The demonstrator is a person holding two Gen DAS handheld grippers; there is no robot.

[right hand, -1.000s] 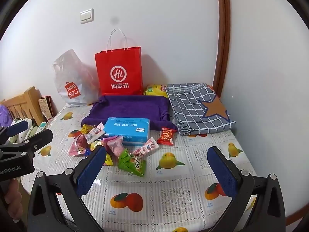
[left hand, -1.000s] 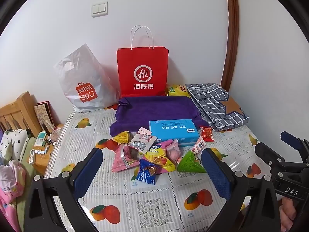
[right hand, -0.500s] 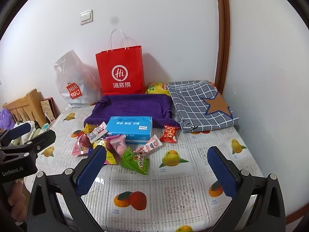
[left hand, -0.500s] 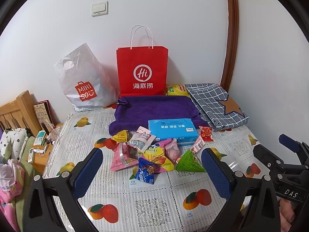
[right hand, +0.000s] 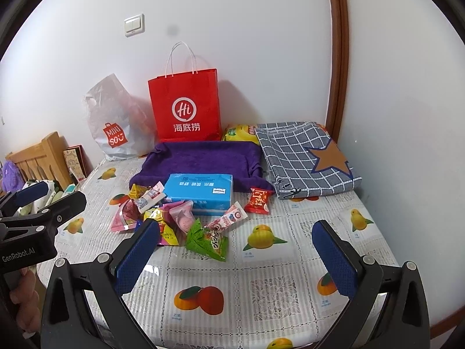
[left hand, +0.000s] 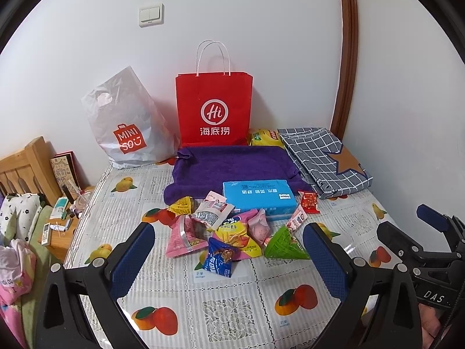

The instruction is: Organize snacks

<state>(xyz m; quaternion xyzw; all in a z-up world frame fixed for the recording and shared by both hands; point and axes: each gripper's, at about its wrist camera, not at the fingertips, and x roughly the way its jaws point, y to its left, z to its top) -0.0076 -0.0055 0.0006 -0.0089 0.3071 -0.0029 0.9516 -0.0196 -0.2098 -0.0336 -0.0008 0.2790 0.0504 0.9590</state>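
Left gripper (left hand: pixel 226 257) spread wide and empty, right gripper (right hand: pixel 235 253) likewise, snack pile (left hand: pixel 229 229) on table (left hand: pixel 232 305), blue box (left hand: pixel 258 196) behind.

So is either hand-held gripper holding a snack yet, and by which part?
Nothing is held. Left hand-held gripper and right hand-held gripper are both open above the table, snacks untouched.

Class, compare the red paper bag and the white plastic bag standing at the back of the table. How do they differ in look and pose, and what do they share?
The red paper bag stands upright with crisp flat sides; the white plastic bag slumps, crinkled. The red paper bag has white twin loop handles; the white plastic bag has a punched-out grip hole. The red paper bag's logo is white, the white plastic bag's red. Both stand against the wall, behind the purple towel.
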